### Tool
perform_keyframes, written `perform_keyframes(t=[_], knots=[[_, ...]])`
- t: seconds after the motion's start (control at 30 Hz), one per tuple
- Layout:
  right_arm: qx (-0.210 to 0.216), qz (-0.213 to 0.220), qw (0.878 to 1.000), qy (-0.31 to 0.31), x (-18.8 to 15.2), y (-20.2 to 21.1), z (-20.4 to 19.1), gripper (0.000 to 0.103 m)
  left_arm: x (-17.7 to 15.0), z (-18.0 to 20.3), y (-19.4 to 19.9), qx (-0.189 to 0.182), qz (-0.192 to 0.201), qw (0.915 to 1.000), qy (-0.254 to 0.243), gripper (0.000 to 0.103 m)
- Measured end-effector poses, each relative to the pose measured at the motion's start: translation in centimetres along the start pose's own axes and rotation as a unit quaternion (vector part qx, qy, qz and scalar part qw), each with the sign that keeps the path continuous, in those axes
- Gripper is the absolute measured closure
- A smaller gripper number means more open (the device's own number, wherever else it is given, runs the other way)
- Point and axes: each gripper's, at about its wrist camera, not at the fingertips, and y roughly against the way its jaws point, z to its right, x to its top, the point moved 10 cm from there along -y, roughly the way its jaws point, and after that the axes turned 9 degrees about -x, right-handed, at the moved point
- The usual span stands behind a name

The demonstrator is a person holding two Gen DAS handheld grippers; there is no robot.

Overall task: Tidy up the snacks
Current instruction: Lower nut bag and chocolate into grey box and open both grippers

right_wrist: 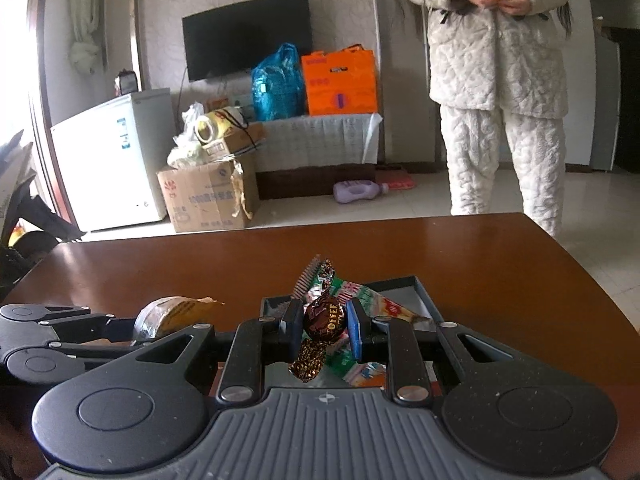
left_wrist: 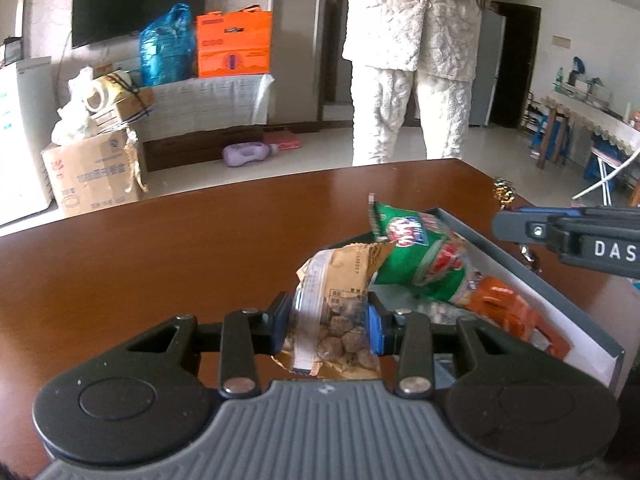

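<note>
Snacks fill both tools: our left tool is clamped on a brown nut bag just beside the grey box, our right tool pinches a toffee candy over that box. Inside lie a green packet and an orange packet. We judge the round toffee could roll out of the pads, since only its middle is gripped. The nut bag's slack end might snag the box wall above the surface and tip it
</note>
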Motion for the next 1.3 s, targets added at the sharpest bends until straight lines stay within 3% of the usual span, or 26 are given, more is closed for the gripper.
perform_keyframes(t=[0.6, 1.3], knots=[[-0.012, -0.014, 1.000, -0.003, -0.9, -0.7, 3.1, 0.078, -0.5, 5.6, -2.0, -0.045, -0.007, 0.9981, -0.041, 0.067], [-0.017, -0.059, 0.998, 0.011, -3.1, -2.4, 4.5, 0.078, -1.1, 8.4, -4.4, -0.060, -0.019, 0.9959, -0.064, 0.067]])
